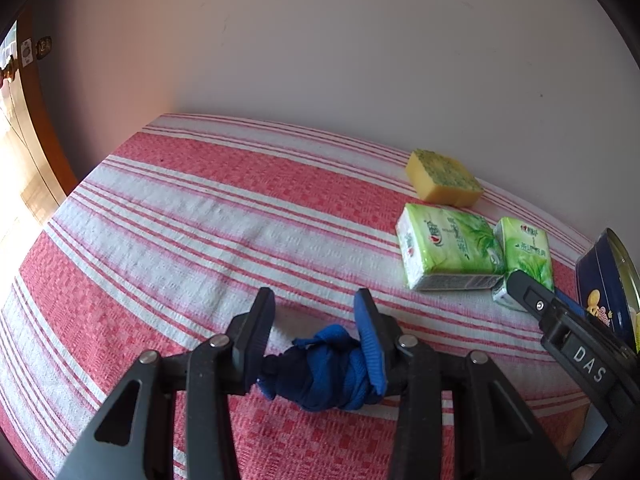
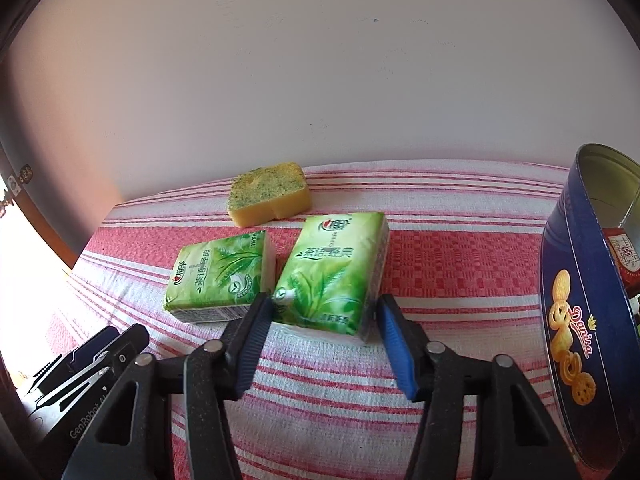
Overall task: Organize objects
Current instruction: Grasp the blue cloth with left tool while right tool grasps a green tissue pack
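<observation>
My left gripper (image 1: 316, 300) is open, with a knotted blue cloth strip (image 1: 332, 368) lying between the bases of its fingers over the red-and-white striped tablecloth (image 1: 200, 220). Two green tissue packs (image 1: 448, 252) (image 1: 524, 256) and a yellow sponge (image 1: 444, 178) lie to its right. My right gripper (image 2: 322, 308) is open, its fingertips on either side of the near end of the right tissue pack (image 2: 332, 276). The left tissue pack (image 2: 224, 276) lies beside it and the sponge (image 2: 270, 194) behind. The right gripper also shows in the left wrist view (image 1: 520, 280).
A blue Danisa cookie tin (image 2: 576, 308) stands open at the right, with something inside; it also shows in the left wrist view (image 1: 604, 276). A white wall runs behind the table. A wooden door frame (image 1: 44, 136) is at far left. The left gripper's body (image 2: 92, 360) shows at lower left.
</observation>
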The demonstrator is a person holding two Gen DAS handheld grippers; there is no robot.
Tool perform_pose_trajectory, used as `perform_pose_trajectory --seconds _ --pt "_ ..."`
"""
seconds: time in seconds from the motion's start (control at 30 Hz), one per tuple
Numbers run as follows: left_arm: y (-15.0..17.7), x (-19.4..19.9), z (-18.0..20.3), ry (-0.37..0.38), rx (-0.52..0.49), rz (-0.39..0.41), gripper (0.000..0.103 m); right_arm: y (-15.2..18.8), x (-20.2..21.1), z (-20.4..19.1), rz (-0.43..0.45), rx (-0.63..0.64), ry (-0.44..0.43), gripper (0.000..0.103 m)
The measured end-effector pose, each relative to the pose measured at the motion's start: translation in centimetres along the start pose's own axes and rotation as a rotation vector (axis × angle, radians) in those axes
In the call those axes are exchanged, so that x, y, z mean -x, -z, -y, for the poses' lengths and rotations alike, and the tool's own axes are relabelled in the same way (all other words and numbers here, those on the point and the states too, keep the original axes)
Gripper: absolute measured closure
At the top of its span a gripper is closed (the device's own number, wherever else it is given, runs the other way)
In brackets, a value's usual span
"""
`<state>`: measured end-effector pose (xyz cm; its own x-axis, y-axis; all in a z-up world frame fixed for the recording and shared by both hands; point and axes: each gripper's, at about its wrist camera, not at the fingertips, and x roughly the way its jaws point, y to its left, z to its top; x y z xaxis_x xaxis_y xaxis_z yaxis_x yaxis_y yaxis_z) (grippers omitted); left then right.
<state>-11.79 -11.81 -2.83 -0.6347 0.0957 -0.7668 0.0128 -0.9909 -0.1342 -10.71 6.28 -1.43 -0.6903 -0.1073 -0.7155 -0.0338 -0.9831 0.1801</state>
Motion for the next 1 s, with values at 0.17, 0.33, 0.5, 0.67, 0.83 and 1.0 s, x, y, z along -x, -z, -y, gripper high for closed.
perform_pose_trajectory --seconds 0.17,0.33,0.5,0.67,0.83,1.0 --pt "0.1 0.4 -0.6 0.024 0.026 0.019 0.067 0.7 1.2 2.6 0.021 -0.103 -0.112 0.059" --pt "0.2 1.6 -0.9 0.054 0.035 0.101 0.071 1.8 3.8 3.8 0.099 -0.127 -0.140 0.062" --pt "0.4 2.7 -0.1 0.037 -0.009 0.153 0.071 2.2 5.7 2.7 0.158 -0.055 -0.108 0.068" --pt "0.5 2.3 -0.3 0.018 -0.007 0.117 0.070 2.3 5.2 3.5 0.117 -0.076 -0.083 0.064" --pt "0.9 1.6 -0.2 -0.004 0.007 0.070 0.041 1.6 3.6 2.8 0.082 -0.054 -0.037 0.040" --pt "1.0 0.9 -0.3 -0.018 0.016 0.030 0.031 1.0 0.9 2.2 -0.017 -0.057 -0.003 0.037"
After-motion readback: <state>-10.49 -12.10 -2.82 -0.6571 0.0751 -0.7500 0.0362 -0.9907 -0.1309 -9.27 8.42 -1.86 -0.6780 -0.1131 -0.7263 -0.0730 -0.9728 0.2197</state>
